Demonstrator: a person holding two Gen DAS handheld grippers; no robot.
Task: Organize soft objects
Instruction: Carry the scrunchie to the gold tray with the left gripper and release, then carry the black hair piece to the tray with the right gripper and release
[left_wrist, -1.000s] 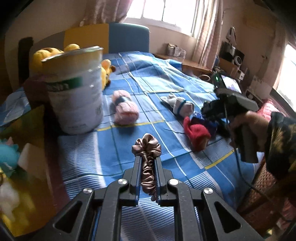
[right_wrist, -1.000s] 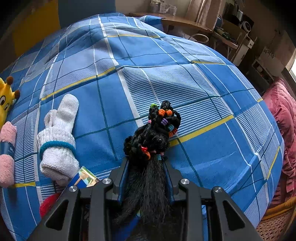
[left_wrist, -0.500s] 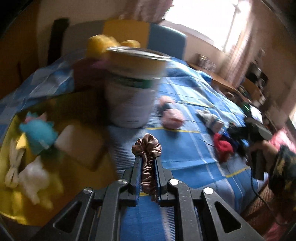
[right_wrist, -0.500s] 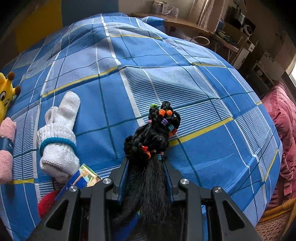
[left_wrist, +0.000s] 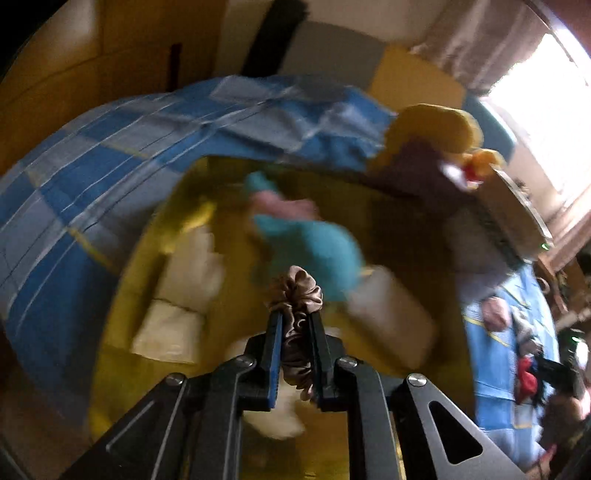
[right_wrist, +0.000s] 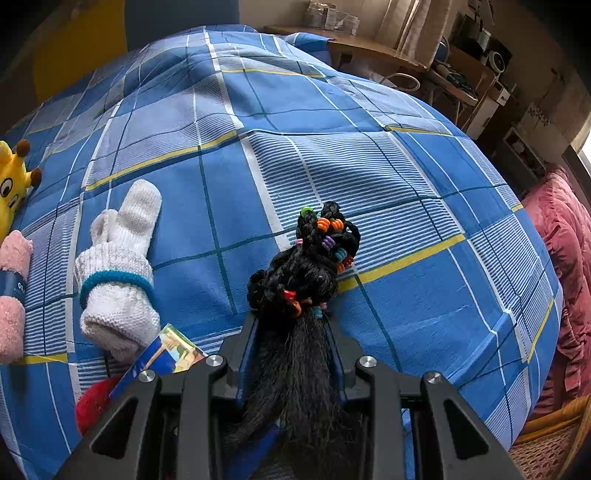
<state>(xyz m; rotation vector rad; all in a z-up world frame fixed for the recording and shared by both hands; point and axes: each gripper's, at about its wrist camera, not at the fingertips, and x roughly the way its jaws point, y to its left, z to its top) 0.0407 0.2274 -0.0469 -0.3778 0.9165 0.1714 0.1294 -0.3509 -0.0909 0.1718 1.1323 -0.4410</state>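
My left gripper (left_wrist: 295, 317) holds a brown satin scrunchie (left_wrist: 295, 291) between its pads, and the jaws are opening. It hangs over a yellow bin (left_wrist: 399, 236) that holds a teal plush (left_wrist: 314, 243) and white soft items (left_wrist: 192, 269); this view is blurred. My right gripper (right_wrist: 291, 317) is shut on a black braided hairpiece (right_wrist: 306, 269) with coloured beads, resting on the blue checked bedcover (right_wrist: 258, 110). A white knitted glove (right_wrist: 118, 273) lies to its left.
A pink rolled item (right_wrist: 11, 295) and a yellow giraffe plush (right_wrist: 11, 181) lie at the left edge. A red soft thing (right_wrist: 96, 402) and a printed card (right_wrist: 166, 354) sit beside the right gripper. A large can (left_wrist: 517, 206) stands right of the bin. Pink bedding (right_wrist: 565, 258) hangs off the bed's right side.
My left gripper swung left from the bedcover, past the can, to above the yellow bin, rolling as it went, with the scrunchie still in it. The right gripper stayed still.
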